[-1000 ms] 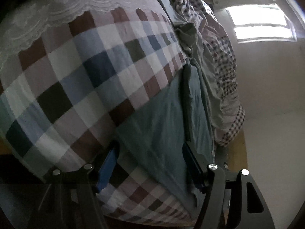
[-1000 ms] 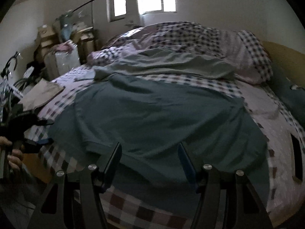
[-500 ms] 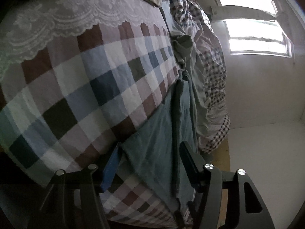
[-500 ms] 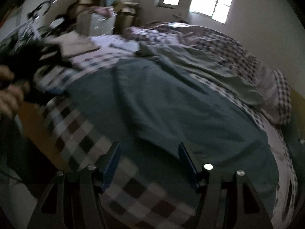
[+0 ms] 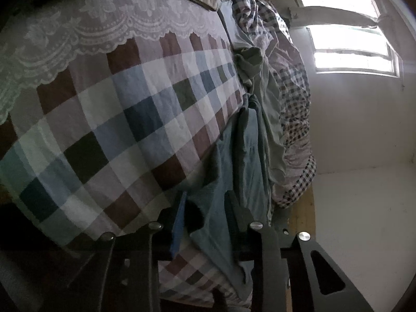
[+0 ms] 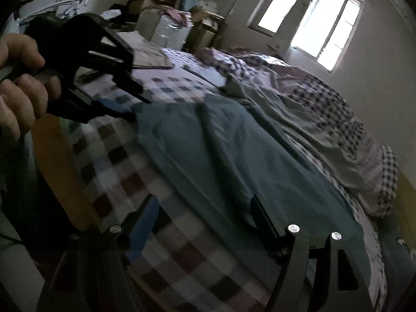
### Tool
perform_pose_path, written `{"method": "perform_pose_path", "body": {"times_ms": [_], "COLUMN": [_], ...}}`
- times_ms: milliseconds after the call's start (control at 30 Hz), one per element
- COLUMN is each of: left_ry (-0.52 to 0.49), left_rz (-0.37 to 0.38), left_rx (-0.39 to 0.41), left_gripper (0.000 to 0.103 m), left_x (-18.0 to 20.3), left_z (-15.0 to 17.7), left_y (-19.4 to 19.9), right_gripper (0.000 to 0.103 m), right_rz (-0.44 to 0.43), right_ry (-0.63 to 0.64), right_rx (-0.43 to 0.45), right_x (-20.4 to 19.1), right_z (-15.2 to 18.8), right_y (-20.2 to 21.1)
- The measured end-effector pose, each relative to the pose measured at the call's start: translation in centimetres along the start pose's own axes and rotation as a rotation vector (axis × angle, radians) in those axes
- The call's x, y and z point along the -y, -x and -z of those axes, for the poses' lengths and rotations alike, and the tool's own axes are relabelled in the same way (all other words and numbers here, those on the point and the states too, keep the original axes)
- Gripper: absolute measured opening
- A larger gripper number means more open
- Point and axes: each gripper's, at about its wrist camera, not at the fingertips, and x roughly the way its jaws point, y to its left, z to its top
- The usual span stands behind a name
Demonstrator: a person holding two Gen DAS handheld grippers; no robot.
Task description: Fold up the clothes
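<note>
Teal shirt [image 6: 234, 150] spread soft over checked bedsheet [image 5: 124, 119], left tongs [image 5: 205, 215] just closing onto its corner, right tongs [image 6: 205, 223] opening wide above its near hem.

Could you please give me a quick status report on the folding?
Left hand-held gripper just closing on the teal garment's corner. Right hand-held gripper open, jaws just widening over the near hem. Nothing blocking; a grey-green garment lies beyond on the checked bedspread.

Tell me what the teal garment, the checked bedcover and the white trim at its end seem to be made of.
Teal garment: soft matte knit, probably cotton; it creases and drapes limply. Checked bedcover: flat woven cloth, likely cotton, with a dull printed surface. White trim: lace, judging by its openwork flowers and scalloped edge.
</note>
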Motion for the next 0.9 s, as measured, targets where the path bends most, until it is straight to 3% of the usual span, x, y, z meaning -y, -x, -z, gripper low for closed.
{"method": "perform_pose_path", "body": {"times_ms": [100,267,533,633,700,767,833,900], "left_ry": [-0.002,-0.012,-0.035,-0.025,-0.03,-0.022,-0.002,0.007], "left_rz": [-0.021,-0.039,0.02,0.049,0.05,0.028,0.013,0.015], "left_rx": [-0.012,-0.044,-0.026,-0.027,-0.033,-0.049,-0.058,-0.048], "left_gripper": [0.02,0.006,0.003,0.003,0.003,0.003,0.003,0.005], "left_x": [0.3,0.4,1.4,1.5,1.7,1.5,1.2,1.1], "left_z": [0.0,-0.4,-0.4,-0.4,-0.3,-0.3,-0.5,-0.7], "left_y": [0.0,-0.2,1.1,1.7,1.7,1.3,0.9,0.8], "right_gripper": [0.077,0.077,0.071,0.058,0.041,0.014,0.001,0.001], "right_rz": [-0.055,-0.029,-0.004,0.036,0.111,0.142,0.142,0.133], "right_ry": [0.025,0.109,0.17,0.214,0.242,0.252,0.255,0.257], "right_rx": [0.016,0.06,0.116,0.129,0.137,0.117,0.114,0.117], "right_x": [-1.3,-3.8,-5.6,-6.2,-6.5,-6.5,-6.3,-6.1], "right_z": [-1.2,-2.7,-4.6,-5.0,-5.3,-5.7,-6.0,-6.3], "right_y": [-1.1,-3.2,-5.5,-6.1,-6.7,-7.4,-7.5,-7.5]}}
